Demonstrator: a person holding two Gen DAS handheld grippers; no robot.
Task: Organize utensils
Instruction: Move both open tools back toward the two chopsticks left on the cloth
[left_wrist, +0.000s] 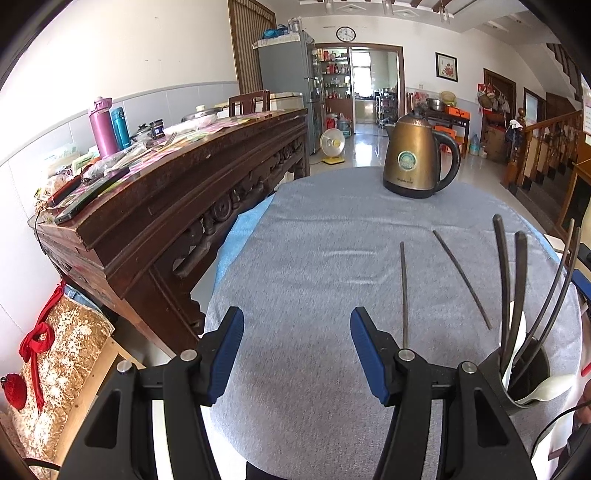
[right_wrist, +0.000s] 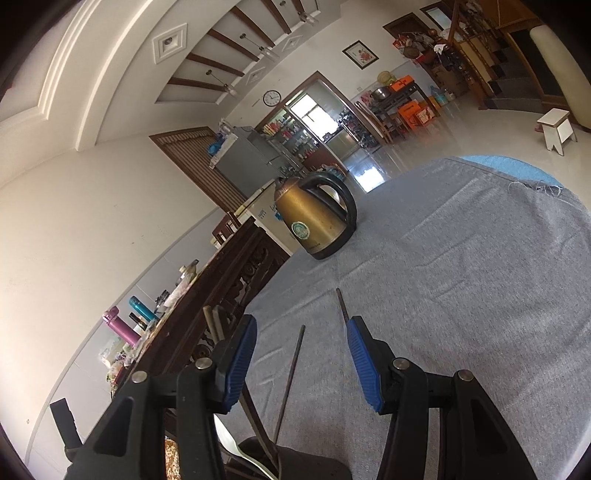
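Left gripper (left_wrist: 297, 354) and right gripper (right_wrist: 301, 363) both spread wide, holding nothing, above the gray cloth (left_wrist: 332, 229). Two loose chopsticks (left_wrist: 404, 291) (left_wrist: 461, 278) lie flat on it — apart, near the holder (left_wrist: 524, 373), which has utensils upright inside. Kettle (left_wrist: 417, 155) at far edge.

A matt grey cloth (left_wrist: 332, 236) with a fine woven grain covers the table. The kettle (left_wrist: 417, 155) at the far side is brushed bronze-toned metal with a glossy black plastic handle. Both chopsticks (left_wrist: 404, 291) look dark and matt. The left sideboard (left_wrist: 177, 192) is polished carved wood. The fingers (left_wrist: 369, 358) carry ribbed blue pads.
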